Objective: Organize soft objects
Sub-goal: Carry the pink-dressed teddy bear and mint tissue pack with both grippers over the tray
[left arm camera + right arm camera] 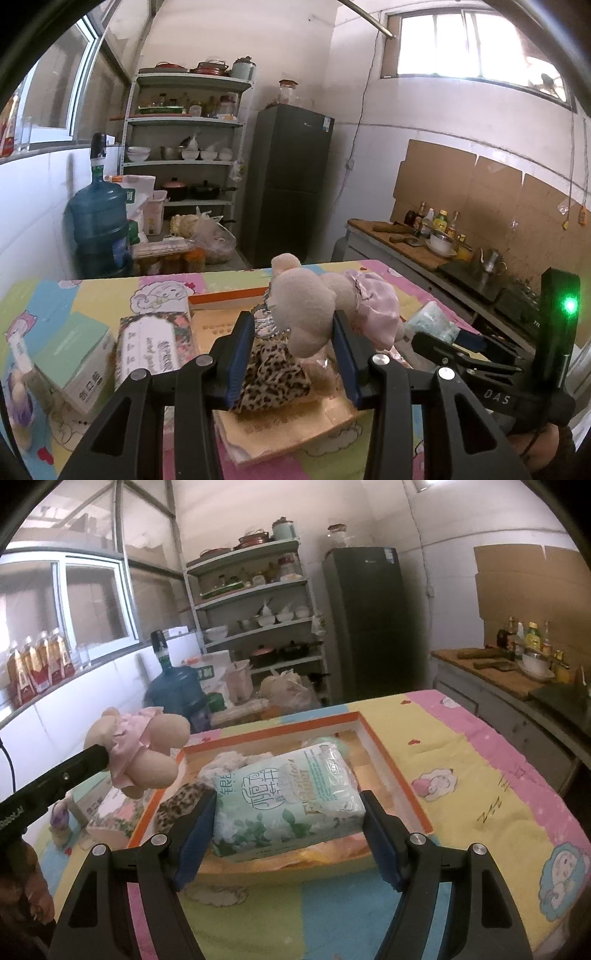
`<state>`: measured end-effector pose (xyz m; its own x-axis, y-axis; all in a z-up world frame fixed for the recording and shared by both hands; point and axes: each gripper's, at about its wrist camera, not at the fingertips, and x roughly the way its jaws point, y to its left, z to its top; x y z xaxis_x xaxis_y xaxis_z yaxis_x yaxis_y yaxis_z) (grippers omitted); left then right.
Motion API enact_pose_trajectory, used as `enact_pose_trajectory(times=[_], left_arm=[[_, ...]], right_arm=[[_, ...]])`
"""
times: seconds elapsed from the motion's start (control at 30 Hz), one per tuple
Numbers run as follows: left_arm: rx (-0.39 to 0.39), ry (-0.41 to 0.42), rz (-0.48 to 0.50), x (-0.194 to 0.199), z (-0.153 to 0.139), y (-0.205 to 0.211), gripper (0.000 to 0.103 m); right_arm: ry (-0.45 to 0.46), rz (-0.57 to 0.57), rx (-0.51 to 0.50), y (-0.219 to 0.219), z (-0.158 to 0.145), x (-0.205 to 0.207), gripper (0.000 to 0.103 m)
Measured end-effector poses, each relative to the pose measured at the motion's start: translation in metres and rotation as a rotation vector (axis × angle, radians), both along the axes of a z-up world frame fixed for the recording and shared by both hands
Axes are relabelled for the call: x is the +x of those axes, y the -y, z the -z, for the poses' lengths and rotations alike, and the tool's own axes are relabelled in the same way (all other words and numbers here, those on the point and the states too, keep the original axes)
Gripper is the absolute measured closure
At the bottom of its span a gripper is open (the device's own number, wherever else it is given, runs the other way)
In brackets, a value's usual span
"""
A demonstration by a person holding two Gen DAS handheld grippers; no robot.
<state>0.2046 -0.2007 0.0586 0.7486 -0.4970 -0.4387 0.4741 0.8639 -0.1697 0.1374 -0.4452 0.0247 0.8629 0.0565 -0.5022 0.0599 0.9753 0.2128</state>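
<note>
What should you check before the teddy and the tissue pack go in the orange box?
1. Left claw has the stuffed doll in the pink dress: ok, the doll is pinched between its fingers and lifted off the table.
2. Right claw has the green tissue pack: ok, the pack sits between its wide-set fingers.
3. Orange-rimmed box lies below both claws: ok.
4. Free space in the box: cannot tell; a leopard-print cloth and white fluffy stuff already lie inside.
5. The two claws stay apart: ok, there is a gap between them.
</note>
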Motion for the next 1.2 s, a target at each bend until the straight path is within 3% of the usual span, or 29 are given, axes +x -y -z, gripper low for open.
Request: enact_pose_trajectory(times=[0.5,1.2], left_arm=[[0.047,-0.038,-0.02,0.036,0.012,0.039,0.06],[0.112,-0.15,-0.055,0.082,0.046,0.059,0.06]], right_arm=[[-0.006,-0.002,0.005,0.03,0.005,0.038,0.026],[-0.095,-0.026,0.031,0.038,0.032,0.084,0.026]])
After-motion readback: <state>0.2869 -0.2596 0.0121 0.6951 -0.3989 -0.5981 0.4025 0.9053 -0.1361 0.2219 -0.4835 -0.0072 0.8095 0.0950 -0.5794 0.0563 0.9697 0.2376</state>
